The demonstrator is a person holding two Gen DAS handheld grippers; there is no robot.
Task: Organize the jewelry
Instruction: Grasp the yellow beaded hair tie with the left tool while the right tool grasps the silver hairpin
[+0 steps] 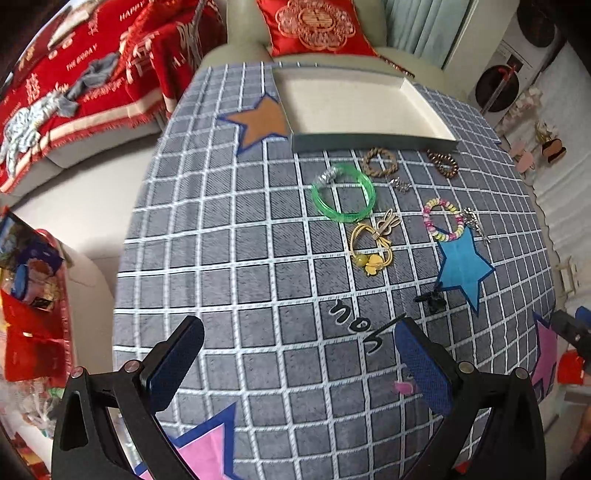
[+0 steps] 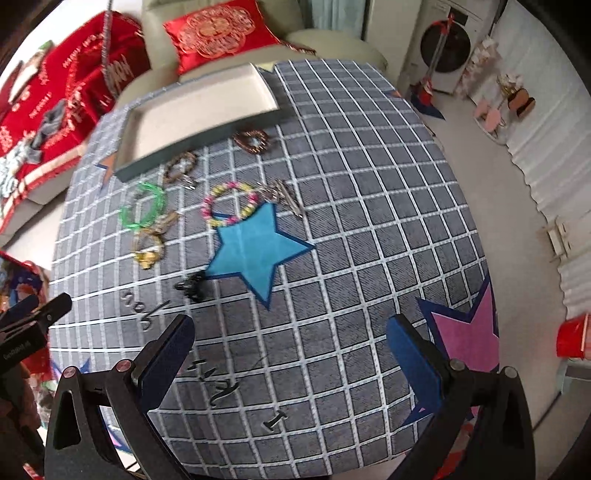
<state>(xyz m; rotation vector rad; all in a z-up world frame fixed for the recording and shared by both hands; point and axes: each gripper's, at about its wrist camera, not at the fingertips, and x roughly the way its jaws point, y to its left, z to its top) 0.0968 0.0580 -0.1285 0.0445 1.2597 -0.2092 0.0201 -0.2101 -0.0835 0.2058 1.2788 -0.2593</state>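
Observation:
Jewelry lies in front of a shallow white tray [image 1: 424, 110] [image 2: 147, 122] on a grey checked cloth: a green bangle [image 1: 343, 216] [image 2: 142, 218], a braided brown ring [image 1: 380, 173] [image 2: 179, 168], a dark coil band [image 1: 443, 164] [image 2: 255, 142], a pastel bead bracelet [image 1: 445, 234] [image 2: 229, 219], a yellow hair tie [image 1: 371, 251] [image 2: 147, 247], a silver clasp piece [image 1: 476, 223] [image 2: 284, 197] and a small black clip [image 1: 432, 299] [image 2: 192, 286]. My left gripper [image 1: 299, 363] is open and empty above the near cloth. My right gripper [image 2: 291, 354] is open and empty.
The cloth [image 1: 221, 258] carries orange [image 1: 258, 123], blue [image 1: 463, 267] [image 2: 255, 251] and pink [image 2: 469, 332] stars. A sofa with red blanket [image 1: 74, 92] and red cushion [image 1: 314, 26] is behind. A red cup [image 2: 572, 338] is at the right. The left gripper shows in the right wrist view [image 2: 22, 325].

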